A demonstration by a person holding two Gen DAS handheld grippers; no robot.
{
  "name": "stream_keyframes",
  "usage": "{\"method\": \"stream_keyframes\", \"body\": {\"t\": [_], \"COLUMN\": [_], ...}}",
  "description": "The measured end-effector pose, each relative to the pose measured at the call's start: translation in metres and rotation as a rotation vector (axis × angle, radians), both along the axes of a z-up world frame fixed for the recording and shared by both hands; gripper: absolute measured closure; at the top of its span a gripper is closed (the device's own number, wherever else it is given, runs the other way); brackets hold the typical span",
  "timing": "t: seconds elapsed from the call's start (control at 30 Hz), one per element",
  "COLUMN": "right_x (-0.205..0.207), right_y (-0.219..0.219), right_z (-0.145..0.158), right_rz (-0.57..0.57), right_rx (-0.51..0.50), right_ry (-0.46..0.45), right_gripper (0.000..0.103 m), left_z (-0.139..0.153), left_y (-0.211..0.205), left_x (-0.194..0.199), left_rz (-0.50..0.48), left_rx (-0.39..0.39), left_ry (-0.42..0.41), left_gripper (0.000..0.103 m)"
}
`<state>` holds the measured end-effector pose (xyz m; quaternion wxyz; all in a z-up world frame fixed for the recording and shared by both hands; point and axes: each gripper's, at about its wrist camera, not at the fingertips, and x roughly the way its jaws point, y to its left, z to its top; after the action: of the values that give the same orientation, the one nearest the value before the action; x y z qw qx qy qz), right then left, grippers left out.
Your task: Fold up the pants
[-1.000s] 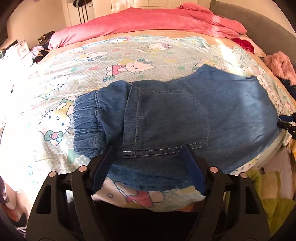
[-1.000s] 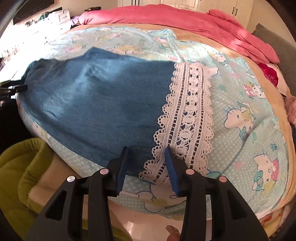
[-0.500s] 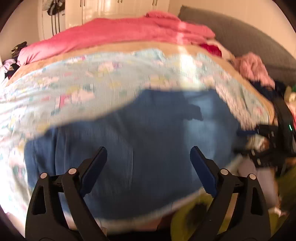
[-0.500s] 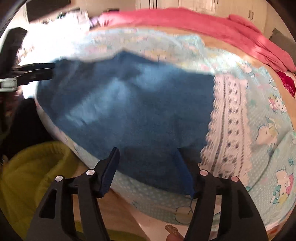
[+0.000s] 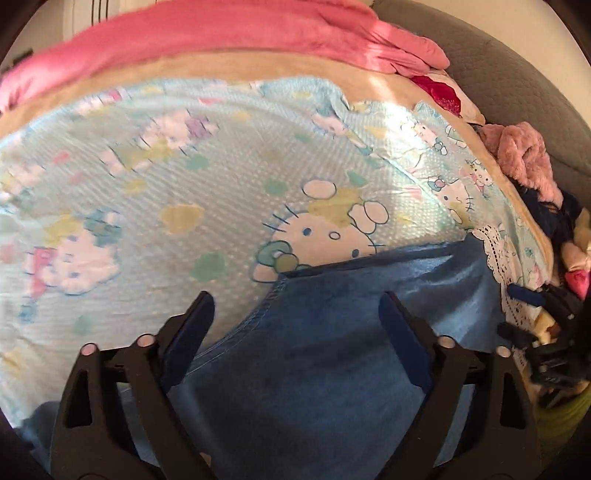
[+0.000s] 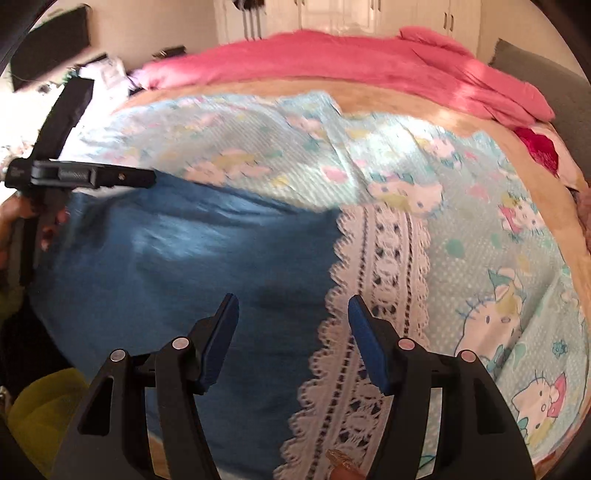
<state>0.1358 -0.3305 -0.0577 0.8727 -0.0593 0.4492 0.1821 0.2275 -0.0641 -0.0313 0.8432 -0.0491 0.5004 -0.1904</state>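
Pants (image 6: 192, 266) flat on the sheet (image 6: 480, 258), at the bed's near edge. Lace strip (image 6: 384, 280) touching their right end. Blanket (image 6: 369, 62) along the far edge, behind the sheet.

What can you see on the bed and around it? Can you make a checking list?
Surface: bed sheet, light blue with cartoon cats, over a tan blanket.
Job's things: blue denim pants spread flat near the bed's front edge, white lace trim at one end.
Clutter: pink quilt heaped at the far side; fuzzy pink garment and a red patch on a pillow at the edge.
Grippers: left gripper open above the pants, jaws just closing a bit, nothing pinched; right gripper open over the lace end.
Cables: nothing seen.
Surroundings: white cupboards, grey headboard, yellow-green cushion below.
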Motion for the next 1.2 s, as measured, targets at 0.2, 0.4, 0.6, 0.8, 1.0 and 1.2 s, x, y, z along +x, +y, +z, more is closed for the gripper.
{"method": "stream_keyframes", "body": {"t": [0.2,0.4,0.6,0.8,1.0,1.2], "right_x": [0.0,0.0,0.039,0.086,0.07,0.073], "right_y": [-0.004,-0.004,-0.049,-0.064,-0.052,-0.055], "right_z": [-0.017,-0.008,0.017,-0.01,0.0,0.007], "right_rz": [-0.001,0.009,-0.16,-0.169,-0.09,-0.139], "right_rx": [0.014,0.025,0.114,0.173,0.175,0.128], "right_ry": [-0.005,0.014,-0.042,0.086,0.006,-0.055], "right_gripper": [0.042,0.041,0.041,0.06,0.086,0.087], "left_z": [0.0,-0.016,-0.014,-0.014,-0.006,-0.003], "left_y": [-0.006,0.004,0.005,0.003,0.001,-0.009], "left_x": [-0.003,0.003,0.0,-0.002,-0.008,-0.006], "left_rz": [-0.019,0.034,0.032,0.041,0.053,0.071], "left_rx": [0.0,-0.024,-0.023,-0.024,0.007,0.059], "left_ry": [-0.06,-0.021,-0.029,-0.037,-0.089,-0.128], "left_gripper": [0.1,0.1,0.099,0.099,0.1,0.1]}}
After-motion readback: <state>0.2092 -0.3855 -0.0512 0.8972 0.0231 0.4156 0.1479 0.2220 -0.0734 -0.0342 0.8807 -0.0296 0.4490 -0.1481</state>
